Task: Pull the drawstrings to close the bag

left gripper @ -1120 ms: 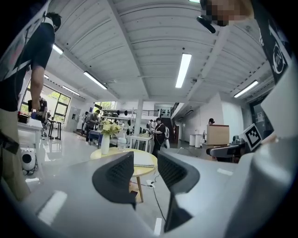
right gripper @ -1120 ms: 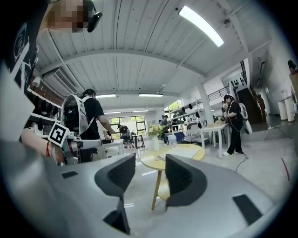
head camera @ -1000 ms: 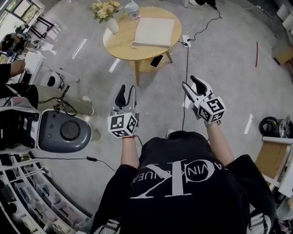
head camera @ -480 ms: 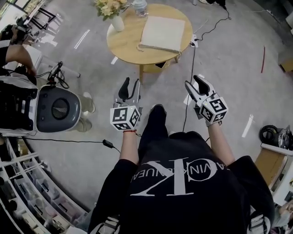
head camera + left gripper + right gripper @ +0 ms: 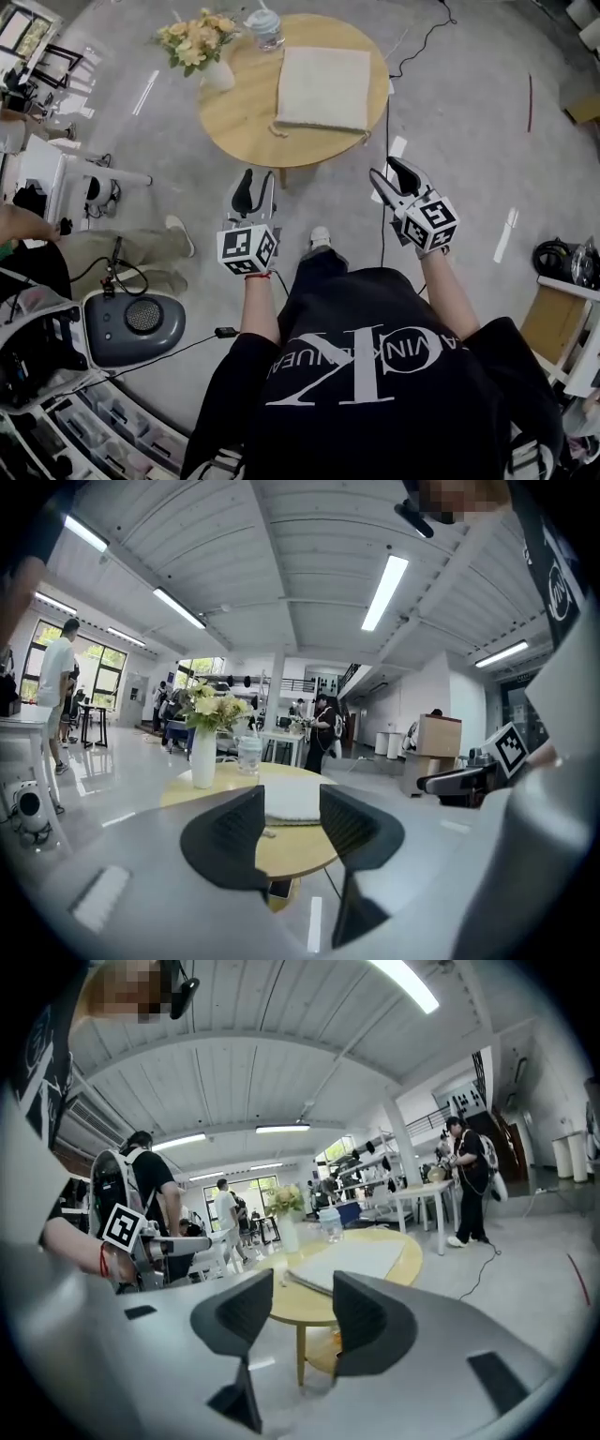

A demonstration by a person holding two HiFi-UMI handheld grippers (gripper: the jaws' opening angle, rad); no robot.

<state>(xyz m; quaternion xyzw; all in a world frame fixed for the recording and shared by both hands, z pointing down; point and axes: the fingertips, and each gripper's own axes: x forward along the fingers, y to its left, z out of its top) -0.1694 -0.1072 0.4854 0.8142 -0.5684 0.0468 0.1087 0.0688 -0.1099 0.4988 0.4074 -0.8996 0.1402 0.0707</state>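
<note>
1. Two grippers aloft, well apart from the round table (image 5: 231, 111).
2. Holds left gripper (image 5: 255, 184) off the table's 7 o'clock edge; jaws wide and opening, nothing between them.
3. Holds right gripper (image 5: 388, 175) off the table's 5 o'clock edge; jaws apart, empty too.
4. Shows the bag (image 5: 323, 75) lying flat on the tabletop, slightly toward 3 o'clock of centre, touched by neither gripper.
5. Shows a drawstring end (image 5: 278, 126) at the bag's 7 o'clock corner.
6. Places the flower vase (image 5: 214, 73) at the table's 9 o'clock rim and a bottle (image 5: 265, 26) at 11 o'clock.
</note>
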